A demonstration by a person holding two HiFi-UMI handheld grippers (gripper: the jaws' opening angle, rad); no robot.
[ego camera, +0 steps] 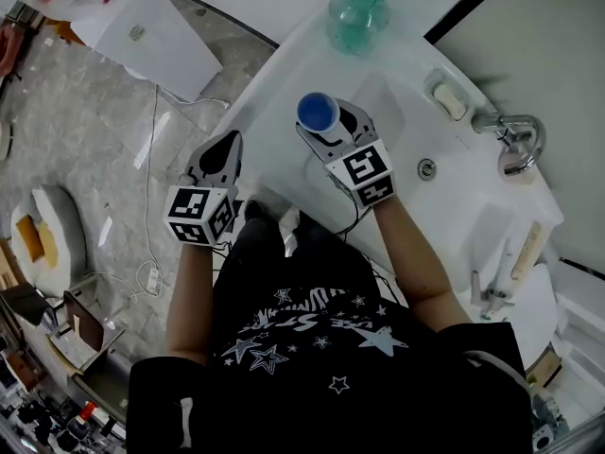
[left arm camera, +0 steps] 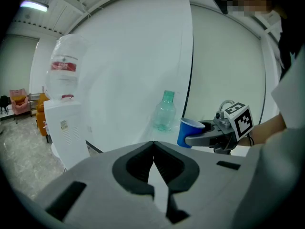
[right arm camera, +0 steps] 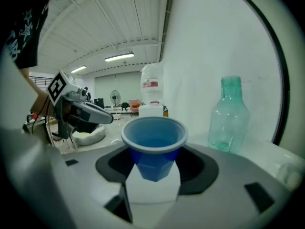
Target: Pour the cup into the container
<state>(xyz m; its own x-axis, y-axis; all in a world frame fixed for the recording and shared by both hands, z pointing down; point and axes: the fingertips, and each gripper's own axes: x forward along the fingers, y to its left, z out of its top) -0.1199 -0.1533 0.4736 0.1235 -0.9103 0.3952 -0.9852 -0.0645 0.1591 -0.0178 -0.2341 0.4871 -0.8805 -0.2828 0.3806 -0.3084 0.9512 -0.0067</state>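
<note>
A blue cup stands upright between the jaws of my right gripper, which is shut on it above the white counter. In the right gripper view the blue cup fills the space between the jaws of the right gripper, and its inside looks blue. A clear greenish bottle with an open neck stands on the counter's far end, beyond the cup. My left gripper hangs over the floor to the left of the counter edge, shut on nothing. From the left gripper view the cup and the bottle show to the right.
A white sink basin with a chrome faucet and a soap dish lies right of the cup. A water dispenser stands to the left. White sheets and a cable lie on the floor.
</note>
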